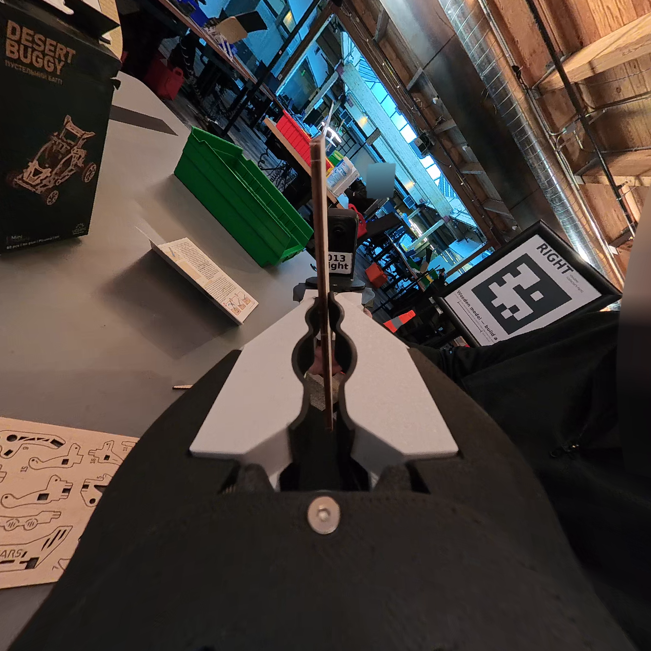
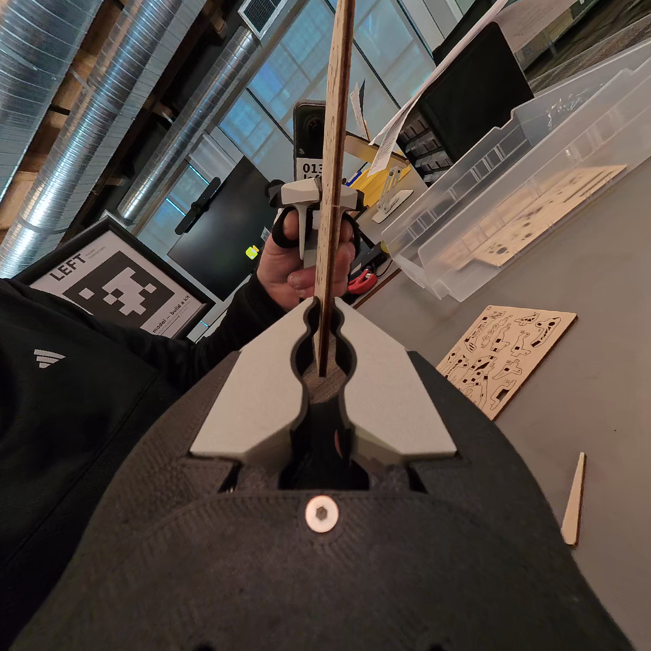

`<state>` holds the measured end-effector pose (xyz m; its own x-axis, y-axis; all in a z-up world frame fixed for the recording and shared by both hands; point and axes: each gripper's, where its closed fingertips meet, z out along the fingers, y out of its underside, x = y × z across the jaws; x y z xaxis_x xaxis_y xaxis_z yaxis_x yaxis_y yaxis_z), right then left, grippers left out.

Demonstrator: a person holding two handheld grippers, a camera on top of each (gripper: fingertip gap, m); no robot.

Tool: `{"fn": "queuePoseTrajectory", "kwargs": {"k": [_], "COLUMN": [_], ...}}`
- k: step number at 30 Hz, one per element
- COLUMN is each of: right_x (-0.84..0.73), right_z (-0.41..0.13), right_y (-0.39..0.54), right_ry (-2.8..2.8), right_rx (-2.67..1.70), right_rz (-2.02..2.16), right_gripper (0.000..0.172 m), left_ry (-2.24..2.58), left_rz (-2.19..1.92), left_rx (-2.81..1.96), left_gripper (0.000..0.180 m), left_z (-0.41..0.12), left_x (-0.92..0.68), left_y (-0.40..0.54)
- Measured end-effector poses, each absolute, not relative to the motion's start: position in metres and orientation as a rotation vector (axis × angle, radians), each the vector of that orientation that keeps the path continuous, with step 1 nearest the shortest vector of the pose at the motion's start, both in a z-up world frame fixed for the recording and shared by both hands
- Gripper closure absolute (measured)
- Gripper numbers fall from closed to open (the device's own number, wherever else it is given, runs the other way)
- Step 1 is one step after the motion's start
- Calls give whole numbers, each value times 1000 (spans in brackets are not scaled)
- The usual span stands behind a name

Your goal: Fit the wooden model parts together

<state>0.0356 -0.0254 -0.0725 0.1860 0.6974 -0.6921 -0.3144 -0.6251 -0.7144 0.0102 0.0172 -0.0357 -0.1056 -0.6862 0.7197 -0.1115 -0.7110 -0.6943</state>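
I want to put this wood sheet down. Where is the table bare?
Bare grey table lies between the parts sheet and the loose wooden sliver. There is more in front of the leaflet, below the dark box. It is crowded by the green bin and clear tray.

Grey table, silver ducts, perhaps timber ceiling, blue-lit windows.

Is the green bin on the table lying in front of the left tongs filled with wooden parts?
No, the green bin shows only its bare ribbed inside, with no wooden parts visible in it.
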Motion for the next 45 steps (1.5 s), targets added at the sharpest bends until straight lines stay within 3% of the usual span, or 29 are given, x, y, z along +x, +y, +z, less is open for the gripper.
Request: {"fn": "queuePoseTrajectory", "kwargs": {"k": [37,41,45], "right_x": [30,26,23], "right_z": [-79,-80,-78], "right_y": [-33,-32,-32], "right_ry": [-408,-395,-402], "right_rx": [-1671,-1673,-1660], "right_rz": [1621,1618,1611], "right_gripper": [169,160,170], "left_ry": [820,780,730], "left_rz": [-1853,-1846,-1875], "left_rx": [-1737,-1713,-1670], "left_gripper": [179,179,179], "left_z": [-29,-26,-22], "left_x": [4,6,9], "left_y": [26,29,30]}}
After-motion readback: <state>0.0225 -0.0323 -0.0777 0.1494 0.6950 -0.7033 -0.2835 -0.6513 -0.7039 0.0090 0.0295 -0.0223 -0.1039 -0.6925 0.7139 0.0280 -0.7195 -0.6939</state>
